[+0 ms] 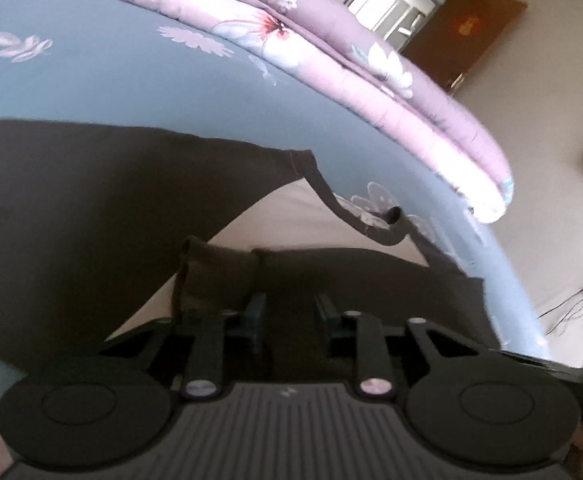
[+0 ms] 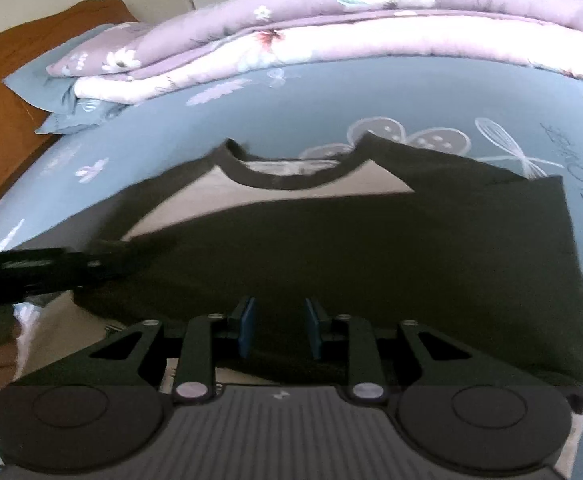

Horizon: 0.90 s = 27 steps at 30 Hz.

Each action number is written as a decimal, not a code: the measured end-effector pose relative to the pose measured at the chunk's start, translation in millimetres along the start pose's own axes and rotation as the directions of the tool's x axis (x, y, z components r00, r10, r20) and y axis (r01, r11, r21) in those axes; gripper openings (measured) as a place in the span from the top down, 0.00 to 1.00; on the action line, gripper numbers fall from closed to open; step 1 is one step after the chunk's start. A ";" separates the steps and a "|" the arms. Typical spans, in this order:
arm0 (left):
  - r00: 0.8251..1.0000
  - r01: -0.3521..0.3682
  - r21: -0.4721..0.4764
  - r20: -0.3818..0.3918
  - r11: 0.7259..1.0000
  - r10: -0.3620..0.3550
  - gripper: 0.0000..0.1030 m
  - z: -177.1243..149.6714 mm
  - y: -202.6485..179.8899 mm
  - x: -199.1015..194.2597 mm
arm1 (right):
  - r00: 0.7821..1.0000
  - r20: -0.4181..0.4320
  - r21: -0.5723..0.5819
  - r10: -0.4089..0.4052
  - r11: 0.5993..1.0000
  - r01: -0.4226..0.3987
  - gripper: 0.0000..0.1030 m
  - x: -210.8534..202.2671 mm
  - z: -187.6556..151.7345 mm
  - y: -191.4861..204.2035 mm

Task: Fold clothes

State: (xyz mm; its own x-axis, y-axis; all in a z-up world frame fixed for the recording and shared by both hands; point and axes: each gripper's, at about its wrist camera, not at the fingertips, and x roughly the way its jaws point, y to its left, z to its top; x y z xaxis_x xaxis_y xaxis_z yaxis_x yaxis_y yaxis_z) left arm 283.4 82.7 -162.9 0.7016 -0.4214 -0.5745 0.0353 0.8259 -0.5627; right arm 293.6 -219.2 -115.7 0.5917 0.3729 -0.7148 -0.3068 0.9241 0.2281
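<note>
Mid-fold on the dark shirt (image 2: 331,248)

Our left gripper (image 1: 289,320) and right gripper (image 2: 277,330) stand part-open over cloth; whether they pinch it we cannot tell. Next: flatten the fold.

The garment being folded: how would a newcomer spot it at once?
Start at the blue floral bedsheet, in front of the folded lilac quilt. The shirt lies flat there: dark sleeves and neckband, pale chest panel, the only plain, unprinted fabric.
</note>
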 end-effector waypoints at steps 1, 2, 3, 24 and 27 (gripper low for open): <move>1.000 0.002 -0.016 0.003 1.000 -0.002 0.62 1.7 -1.3 -3.6 | 1.000 0.002 0.011 0.004 1.000 -0.004 0.69 0.2 1.8 -3.3; 1.000 0.003 -0.016 0.019 1.000 -0.003 0.51 4.5 -5.5 -7.5 | 1.000 0.006 0.016 0.009 1.000 -0.009 0.69 0.5 5.0 -4.8; 0.999 0.005 -0.014 0.037 1.000 -0.004 0.37 7.3 -9.9 -11.3 | 1.000 0.013 0.017 0.014 1.000 -0.014 0.69 0.9 9.0 -4.2; 0.998 0.056 0.096 0.006 0.994 -0.057 0.33 21.4 -44.4 -3.3 | 0.986 -0.029 -0.156 0.167 0.973 -0.169 0.64 9.6 -7.0 64.0; 0.998 0.038 0.123 -0.053 0.992 -0.032 0.32 8.8 -50.0 8.7 | 0.992 -0.052 -0.095 0.116 0.988 -0.121 0.58 13.1 -7.6 54.3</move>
State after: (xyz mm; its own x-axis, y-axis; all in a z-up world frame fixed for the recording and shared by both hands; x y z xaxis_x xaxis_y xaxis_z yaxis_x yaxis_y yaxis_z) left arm 294.0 41.0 -134.5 0.6613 -0.4667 -0.5873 0.1492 0.8491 -0.5067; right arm 279.1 -164.7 -117.8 0.5125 0.4726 -0.7169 -0.4453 0.8601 0.2487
